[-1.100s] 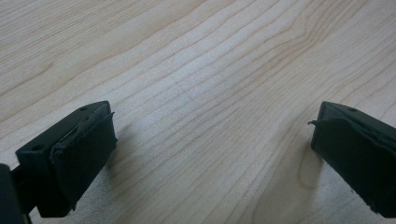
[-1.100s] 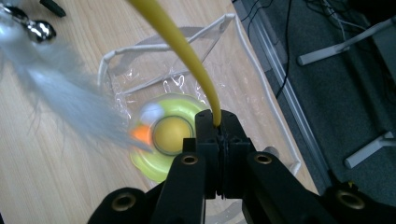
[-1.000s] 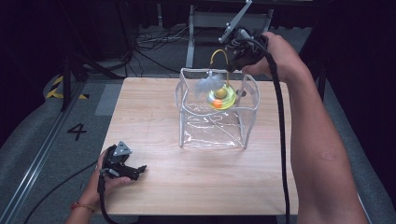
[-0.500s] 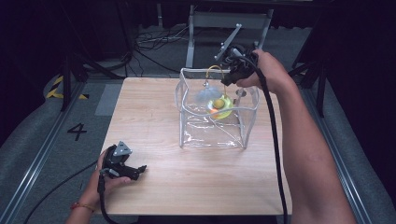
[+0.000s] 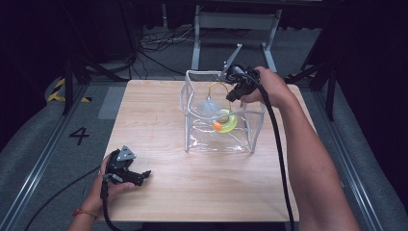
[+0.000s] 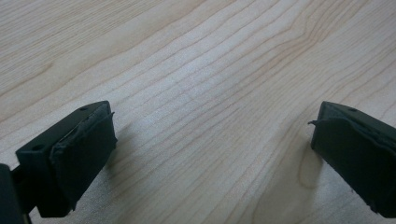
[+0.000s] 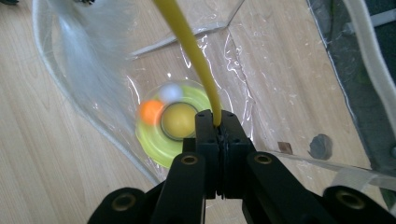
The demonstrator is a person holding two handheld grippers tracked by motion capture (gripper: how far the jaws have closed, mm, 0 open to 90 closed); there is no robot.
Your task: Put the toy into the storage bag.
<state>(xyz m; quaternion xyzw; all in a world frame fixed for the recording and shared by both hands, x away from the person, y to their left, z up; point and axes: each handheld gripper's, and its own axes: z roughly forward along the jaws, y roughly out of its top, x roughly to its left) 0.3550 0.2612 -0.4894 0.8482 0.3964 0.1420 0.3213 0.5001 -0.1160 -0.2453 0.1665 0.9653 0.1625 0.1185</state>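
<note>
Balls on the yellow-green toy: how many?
2: an orange ball and a white ball, side by side on the toy inside the clear bag. Blurred; others may be hidden.

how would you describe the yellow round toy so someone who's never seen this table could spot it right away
On the wooden table, look to the clear plastic bag-like box standing toward the far right. The toy is inside it: a yellow-green ring-shaped disc with an orange ball in its track. A thin yellow wire arcs up from it into the shut right hand-held gripper, with a pale feathery tuft beside it.
</note>
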